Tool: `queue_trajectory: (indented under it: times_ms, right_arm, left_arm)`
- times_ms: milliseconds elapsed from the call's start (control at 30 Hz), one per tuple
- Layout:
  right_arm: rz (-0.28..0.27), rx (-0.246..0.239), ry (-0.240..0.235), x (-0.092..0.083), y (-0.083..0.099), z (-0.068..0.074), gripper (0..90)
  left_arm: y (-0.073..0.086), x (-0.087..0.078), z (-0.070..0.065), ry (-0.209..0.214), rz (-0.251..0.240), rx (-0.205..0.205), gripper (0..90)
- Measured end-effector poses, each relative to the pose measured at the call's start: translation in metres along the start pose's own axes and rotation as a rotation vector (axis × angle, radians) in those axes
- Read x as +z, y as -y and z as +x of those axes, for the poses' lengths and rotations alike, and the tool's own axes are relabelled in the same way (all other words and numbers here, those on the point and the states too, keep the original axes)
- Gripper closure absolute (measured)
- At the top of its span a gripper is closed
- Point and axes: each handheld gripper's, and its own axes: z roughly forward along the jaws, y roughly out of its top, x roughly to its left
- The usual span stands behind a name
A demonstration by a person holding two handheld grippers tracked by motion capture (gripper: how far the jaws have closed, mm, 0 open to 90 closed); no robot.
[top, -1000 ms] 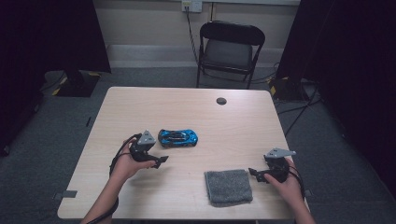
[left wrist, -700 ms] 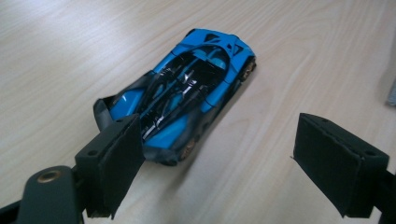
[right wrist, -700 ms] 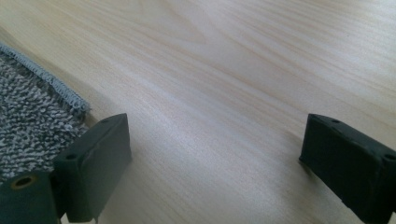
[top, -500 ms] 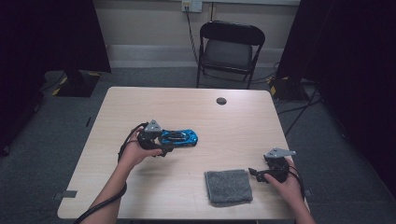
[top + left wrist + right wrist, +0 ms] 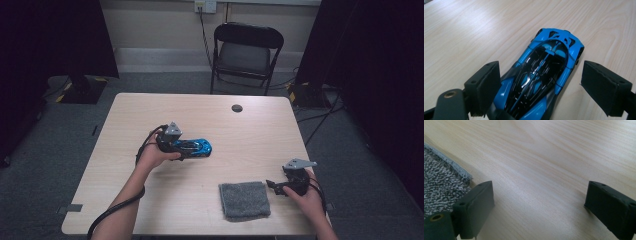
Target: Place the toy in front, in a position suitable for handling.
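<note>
Blue and glossy black, the toy car (image 5: 192, 147) lies flat on the pale wood table (image 5: 125, 112), a little left of the table's middle; the left gripper (image 5: 176, 148) sits at the car's left end, its jaws spread wide and straddling the body; in the left gripper view the car (image 5: 541, 72) runs up between the two black pads, one pad close against its flank, the other standing off with bare wood between; nothing is clamped. To the right of the car and nearer the person's edge lies a grey cloth (image 5: 244, 200), flat and roughly square; right of the cloth the right gripper (image 5: 274, 186) rests low over the table, well apart from the car; its jaws are wide apart over bare wood, holding nothing, with the cloth's hemmed edge (image 5: 444, 180) just beside one pad.
</note>
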Motion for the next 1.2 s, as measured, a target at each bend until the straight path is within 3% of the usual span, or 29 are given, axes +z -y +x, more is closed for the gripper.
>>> queue_trajectory:
  times_ms: [167,467,633,1200]
  right_arm:
    - [0.0,0.0,0.0,0.0,0.0,0.0,7.5]
    - [0.0,0.0,0.0,0.0,0.0,0.0,7.5]
    - [0.0,0.0,0.0,0.0,0.0,0.0,7.5]
    - [0.0,0.0,0.0,0.0,0.0,0.0,7.5]
  left_arm:
    - [0.001,0.008,0.003,0.013,0.018,0.039,15.6]
    - [0.003,0.019,0.009,0.028,0.009,0.008,15.6]
    - [0.003,0.022,0.012,0.059,-0.003,-0.007,14.9]
    - [0.005,0.032,0.012,0.089,0.014,0.022,8.5]
